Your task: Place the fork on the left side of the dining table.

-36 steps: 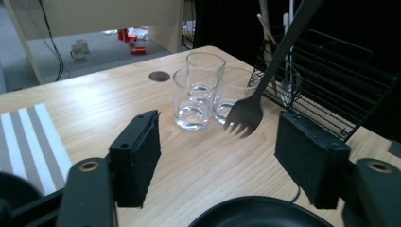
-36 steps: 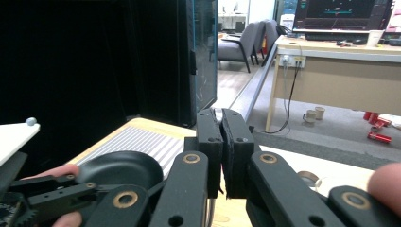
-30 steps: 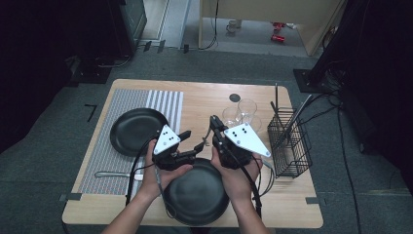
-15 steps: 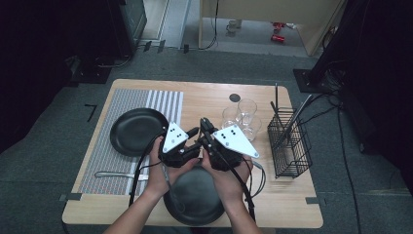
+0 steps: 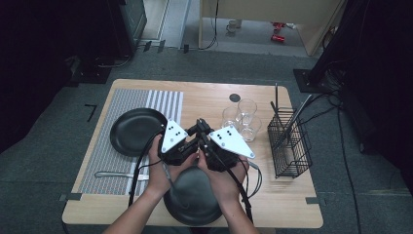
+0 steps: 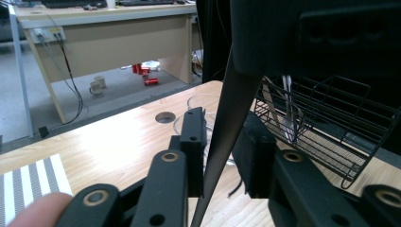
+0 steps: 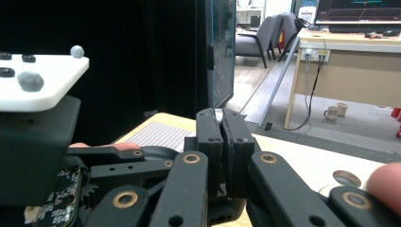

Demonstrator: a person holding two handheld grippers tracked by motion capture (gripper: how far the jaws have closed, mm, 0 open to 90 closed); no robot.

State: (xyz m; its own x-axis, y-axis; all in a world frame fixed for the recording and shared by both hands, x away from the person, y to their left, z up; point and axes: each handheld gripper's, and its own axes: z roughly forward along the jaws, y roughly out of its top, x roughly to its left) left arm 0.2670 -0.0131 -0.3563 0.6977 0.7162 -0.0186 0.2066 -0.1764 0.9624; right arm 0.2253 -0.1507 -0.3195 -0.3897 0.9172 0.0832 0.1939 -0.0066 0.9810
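Note:
Over the near black plate (image 5: pixel 192 197), two hands hold my grippers tip to tip. My right gripper (image 5: pixel 204 141) (image 7: pixel 221 142) is shut, with a thin silvery edge (image 7: pixel 216 113) showing at the top between its pads. I cannot tell which utensil it is. From the right gripper's body a thin dark metal strip (image 6: pixel 222 127) slants down between the jaws of my left gripper (image 5: pixel 192 131) (image 6: pixel 222 153). Those jaws have just been closing around the strip. One pad lies against it and a narrow gap remains at the other.
A second black plate (image 5: pixel 135 130) sits on the striped mat (image 5: pixel 122 105), with a utensil (image 5: pixel 114 174) lying at the mat's near edge. Three clear glasses (image 5: pixel 242 117) stand behind the hands. At the right, a black wire rack (image 5: pixel 288 144) holds upright utensils.
The two grippers have drawn closer together above the near plate, the right one shifting left. The left gripper's jaws have narrowed around the strip.

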